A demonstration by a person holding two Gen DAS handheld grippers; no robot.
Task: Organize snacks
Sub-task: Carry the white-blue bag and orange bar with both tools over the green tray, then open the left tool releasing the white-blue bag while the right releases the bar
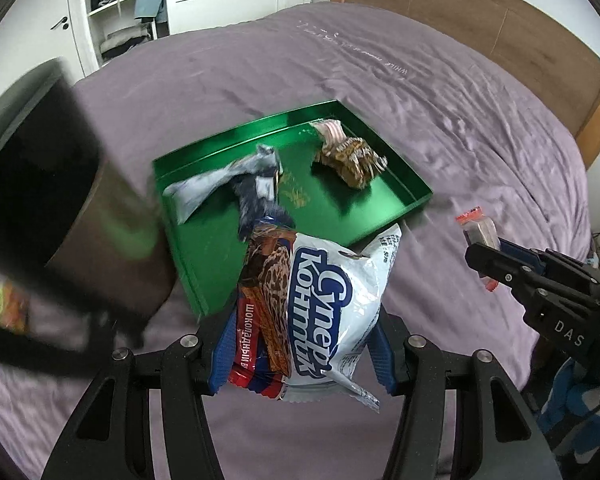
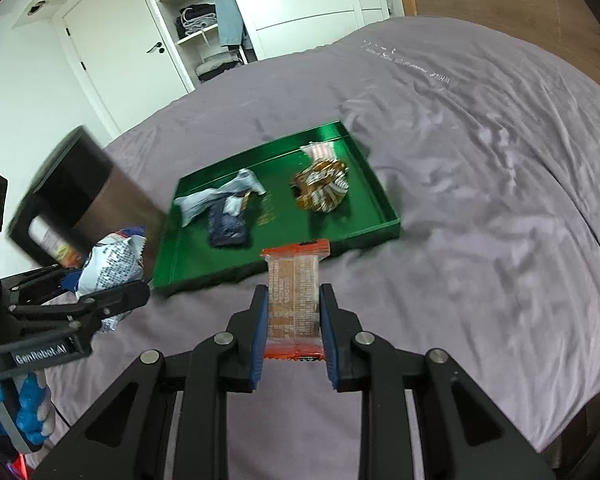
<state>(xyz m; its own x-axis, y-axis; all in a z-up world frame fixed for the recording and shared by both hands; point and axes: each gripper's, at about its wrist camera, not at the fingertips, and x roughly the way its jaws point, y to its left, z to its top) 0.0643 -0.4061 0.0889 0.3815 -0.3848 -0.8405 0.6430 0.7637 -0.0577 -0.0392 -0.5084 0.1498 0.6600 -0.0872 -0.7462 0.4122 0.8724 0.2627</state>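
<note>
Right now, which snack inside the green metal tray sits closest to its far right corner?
The crumpled brown-and-gold wrapper; the grey-white wrapper and dark blue packet lie toward the green metal tray's left.

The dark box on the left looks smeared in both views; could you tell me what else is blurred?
Left wrist view: box streaked, tray snacks soft, held bag sharp. Right wrist view: box and tray smeared, held bar crisp, edges bowed.

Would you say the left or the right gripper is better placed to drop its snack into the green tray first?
Probably left: its gripper holds the wafer bag overlapping the green tray's near edge.
</note>
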